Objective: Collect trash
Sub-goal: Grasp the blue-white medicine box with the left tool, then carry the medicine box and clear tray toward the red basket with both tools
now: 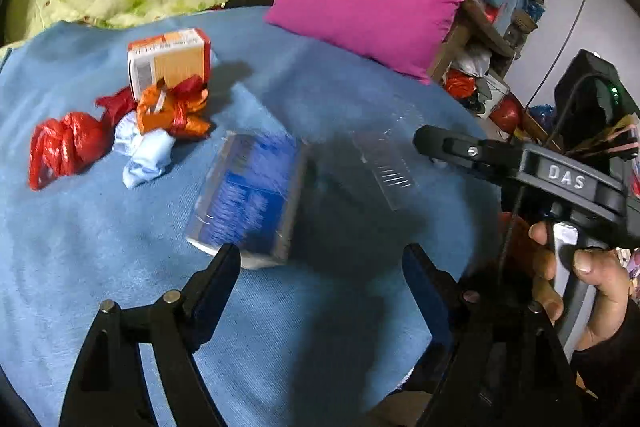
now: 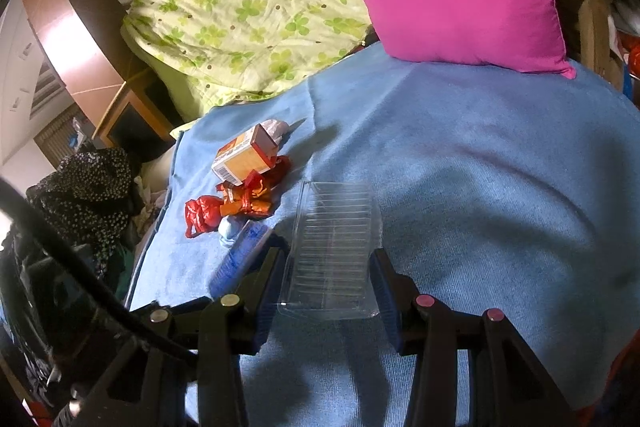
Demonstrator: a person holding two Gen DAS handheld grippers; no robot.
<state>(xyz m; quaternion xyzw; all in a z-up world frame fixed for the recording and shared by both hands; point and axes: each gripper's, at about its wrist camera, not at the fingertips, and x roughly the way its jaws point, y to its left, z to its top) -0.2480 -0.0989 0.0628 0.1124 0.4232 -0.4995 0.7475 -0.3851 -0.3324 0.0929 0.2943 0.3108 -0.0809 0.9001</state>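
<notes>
While your right gripper (image 2: 328, 283) clamps the clear tray (image 2: 332, 247), your left gripper (image 1: 320, 267) gapes empty over the blue box (image 1: 248, 199).

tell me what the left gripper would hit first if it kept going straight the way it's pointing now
Probably the blue-printed box in clear wrap lying on the blue blanket. It sits just beyond the open left gripper, nearer its left finger; depth is blurred, so it might meet the blanket first.
</notes>
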